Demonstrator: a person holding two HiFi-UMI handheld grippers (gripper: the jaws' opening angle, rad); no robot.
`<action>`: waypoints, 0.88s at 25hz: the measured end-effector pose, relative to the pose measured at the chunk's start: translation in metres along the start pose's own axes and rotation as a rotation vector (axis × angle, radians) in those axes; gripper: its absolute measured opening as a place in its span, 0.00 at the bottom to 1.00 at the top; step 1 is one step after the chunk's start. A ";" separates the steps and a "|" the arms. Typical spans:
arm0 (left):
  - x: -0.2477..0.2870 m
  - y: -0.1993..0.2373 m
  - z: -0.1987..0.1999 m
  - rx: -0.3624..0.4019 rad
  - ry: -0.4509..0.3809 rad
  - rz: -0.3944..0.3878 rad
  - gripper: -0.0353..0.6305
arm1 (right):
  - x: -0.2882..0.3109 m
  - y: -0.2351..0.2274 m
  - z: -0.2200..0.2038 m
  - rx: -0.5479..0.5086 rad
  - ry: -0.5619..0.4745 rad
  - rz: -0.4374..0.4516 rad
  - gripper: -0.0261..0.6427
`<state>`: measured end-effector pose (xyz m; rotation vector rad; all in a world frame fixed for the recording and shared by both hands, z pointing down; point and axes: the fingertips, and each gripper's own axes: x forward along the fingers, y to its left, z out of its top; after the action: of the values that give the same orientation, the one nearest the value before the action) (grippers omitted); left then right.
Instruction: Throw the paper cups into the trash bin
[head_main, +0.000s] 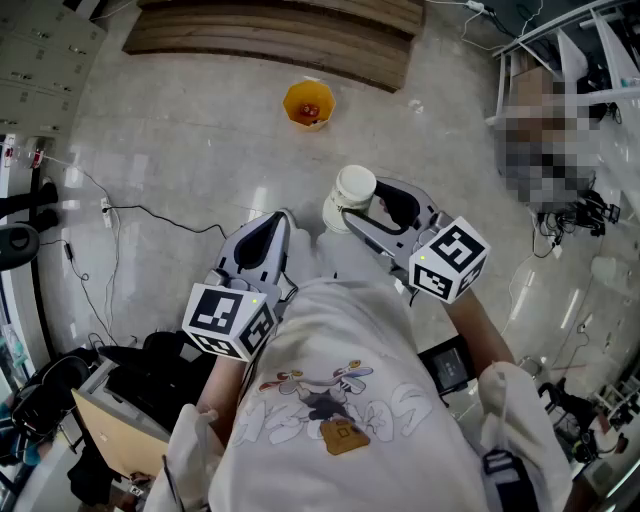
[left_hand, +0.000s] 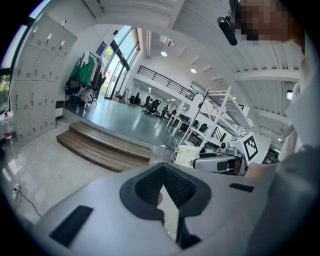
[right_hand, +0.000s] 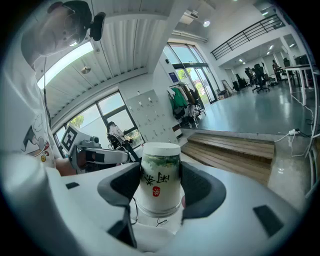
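Note:
A white paper cup (head_main: 352, 190) with green print sits between the jaws of my right gripper (head_main: 366, 202), which is shut on it. In the right gripper view the cup (right_hand: 160, 172) stands with its base pointing away, and the dark pads (right_hand: 200, 192) press on both its sides. The orange trash bin (head_main: 308, 103) stands on the floor ahead, well beyond the cup, with something red inside. My left gripper (head_main: 272, 232) is held low at my left, jaws together and holding nothing; in its own view (left_hand: 164, 192) the pads meet.
A wooden step platform (head_main: 280, 35) runs behind the bin. Cables (head_main: 150, 213) trail over the pale floor at the left. White shelving (head_main: 560, 60) stands at the right. Dark gear and a box (head_main: 110, 420) sit at the lower left.

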<state>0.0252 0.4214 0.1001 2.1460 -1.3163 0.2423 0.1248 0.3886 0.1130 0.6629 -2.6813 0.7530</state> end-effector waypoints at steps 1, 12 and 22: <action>0.000 -0.004 0.000 0.003 -0.005 -0.004 0.06 | -0.004 0.000 0.001 -0.008 -0.002 0.000 0.43; 0.019 -0.050 0.015 0.063 -0.018 -0.036 0.06 | -0.055 -0.020 0.018 0.027 -0.105 0.005 0.43; 0.049 -0.027 0.010 0.006 0.019 -0.031 0.06 | -0.035 -0.053 0.023 0.063 -0.092 0.018 0.43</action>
<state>0.0711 0.3882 0.1036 2.1624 -1.2718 0.2541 0.1779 0.3488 0.1031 0.7057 -2.7595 0.8345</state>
